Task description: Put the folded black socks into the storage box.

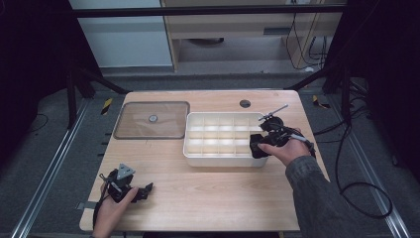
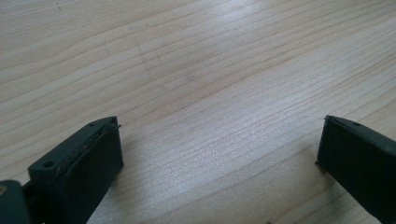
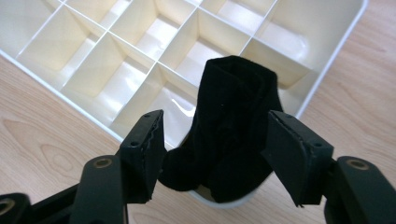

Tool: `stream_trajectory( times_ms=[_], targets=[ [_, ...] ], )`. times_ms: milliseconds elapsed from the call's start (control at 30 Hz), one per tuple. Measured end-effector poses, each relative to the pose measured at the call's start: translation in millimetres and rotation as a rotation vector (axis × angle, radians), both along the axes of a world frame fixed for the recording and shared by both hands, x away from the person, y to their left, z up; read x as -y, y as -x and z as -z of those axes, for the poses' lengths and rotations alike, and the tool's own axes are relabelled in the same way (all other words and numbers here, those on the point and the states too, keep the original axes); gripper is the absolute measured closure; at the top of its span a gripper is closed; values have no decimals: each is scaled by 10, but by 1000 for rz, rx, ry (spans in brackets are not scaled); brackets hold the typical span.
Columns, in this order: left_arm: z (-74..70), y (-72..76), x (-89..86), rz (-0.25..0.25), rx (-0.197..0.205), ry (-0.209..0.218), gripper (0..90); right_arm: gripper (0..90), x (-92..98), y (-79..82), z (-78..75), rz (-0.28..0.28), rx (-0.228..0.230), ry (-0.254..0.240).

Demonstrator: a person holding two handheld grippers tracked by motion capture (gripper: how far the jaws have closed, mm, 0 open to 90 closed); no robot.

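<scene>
The wooden table (image 1: 208, 198) takes up most of what I can see from here, and on it sits a white divided box (image 1: 225, 141), its grid of compartments bare apart from the near right corner one, with the clear lid (image 1: 151, 120) lying flat just beside it on the left, off the box. At that near right corner a black rolled cloth (image 3: 236, 135), sock-like, stands half in the corner compartment and bulges over the rim toward the person, so it is not fully down between the dividers. The right gripper (image 3: 212, 154) is right there with a jaw on either side of the cloth; the jaws stand partly apart, and as far as I can tell the pads are not pressing on it, more flanking than gripping. The left gripper (image 2: 219, 149) rests low over bare wood near the front left corner of the table, jaws spread wide with nothing between them. What worries me is that overhang: I'd judge the roll could spring loose and unfold, or tip out over the wall onto the table, because nothing is pinning it now. A pad that catches the fabric as the right gripper pulls back could drag the cloth out again, and a nudge against the rim might shift the light box, since the left gripper is well apart and not steadying it
</scene>
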State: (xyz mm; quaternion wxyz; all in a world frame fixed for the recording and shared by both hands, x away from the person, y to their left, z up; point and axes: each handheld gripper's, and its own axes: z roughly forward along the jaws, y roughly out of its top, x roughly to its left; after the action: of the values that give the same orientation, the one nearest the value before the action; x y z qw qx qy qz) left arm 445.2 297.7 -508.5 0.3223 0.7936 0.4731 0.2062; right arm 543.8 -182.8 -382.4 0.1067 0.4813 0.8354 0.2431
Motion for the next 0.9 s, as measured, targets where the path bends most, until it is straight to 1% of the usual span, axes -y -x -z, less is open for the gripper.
stream_trajectory(
  times_ms=[33,67,100,267,300,367,433,467,500,600,700,733,767,800,867,900],
  targets=[
    [0,-1,1,0,0,1,0,363,28,18,-58,-4,15,3],
    [4,-4,4,-3,4,7,0,363,28,18,-58,-4,15,3],
    [5,-9,6,-4,3,9,0,339,44,23,-85,-1,22,3],
    [1,-66,-2,-9,1,6,0,284,130,41,-242,6,60,24],
    [4,-76,-3,-12,6,8,0,268,141,41,-275,9,65,21],
    [2,-91,-6,-13,2,8,0,250,162,42,-333,12,73,24],
    [3,-106,-8,-12,5,9,0,206,189,28,-399,22,71,24],
    [2,-115,-12,-9,4,8,0,191,207,22,-430,12,76,22],
    [3,-125,-12,-12,4,11,0,196,218,16,-468,8,78,19],
    [3,-140,-17,-9,4,10,0,267,249,-2,-594,6,90,28],
    [4,-136,-15,-10,8,8,0,387,269,-9,-725,10,107,47],
    [3,-133,-16,-9,6,6,0,448,274,-13,-760,11,111,51],
    [3,-129,-15,-10,6,7,0,530,280,-18,-789,9,108,47],
    [1,-125,-14,-11,4,6,0,585,285,-23,-806,7,105,36],
    [3,-122,-12,-13,5,8,0,692,289,-34,-821,8,108,32],
    [3,-121,-12,-13,5,8,0,726,281,-38,-818,10,107,33]
  ],
)
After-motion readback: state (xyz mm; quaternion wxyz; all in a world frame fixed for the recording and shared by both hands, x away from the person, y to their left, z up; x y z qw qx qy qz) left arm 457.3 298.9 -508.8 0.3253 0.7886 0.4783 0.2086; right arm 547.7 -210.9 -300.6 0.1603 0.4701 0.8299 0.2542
